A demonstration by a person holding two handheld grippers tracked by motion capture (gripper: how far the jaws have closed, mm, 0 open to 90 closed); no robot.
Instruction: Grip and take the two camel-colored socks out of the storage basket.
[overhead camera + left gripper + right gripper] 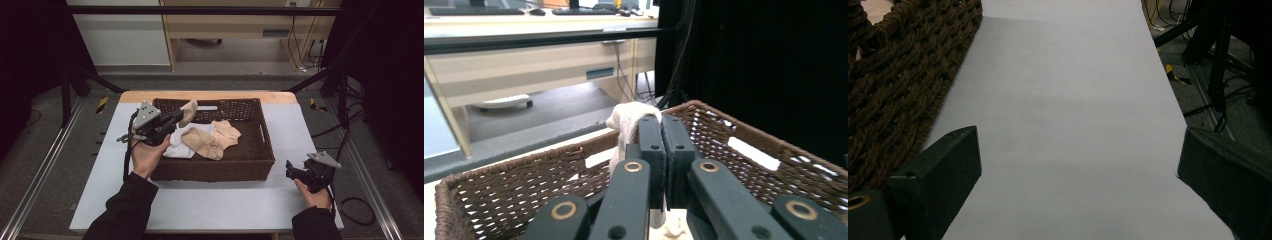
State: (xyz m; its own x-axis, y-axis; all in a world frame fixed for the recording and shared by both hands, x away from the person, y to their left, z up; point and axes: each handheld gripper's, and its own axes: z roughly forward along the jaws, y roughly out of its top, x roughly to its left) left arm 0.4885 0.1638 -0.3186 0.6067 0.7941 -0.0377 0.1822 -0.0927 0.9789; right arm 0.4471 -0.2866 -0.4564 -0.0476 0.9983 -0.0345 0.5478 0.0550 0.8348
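- The brown basket (260, 150) sits mid-table, its walls blocking low moves.
- Socks (210, 137) pile inside toward 9 o'clock; the 3 o'clock half is bare.
- The table (300, 130) at 3 and 6 o'clock is open.

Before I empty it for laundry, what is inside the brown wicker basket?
Basket: beige socks overlapping a white sock; left gripper lifts another beige one. What lies beneath them is covered.

The high view looks forward and down from above the person's side onto the white table (210, 200) and wicker basket (215, 170), which the left gripper view sees close, level across its rim (514, 165), and the right gripper view skirts (low over the tabletop).
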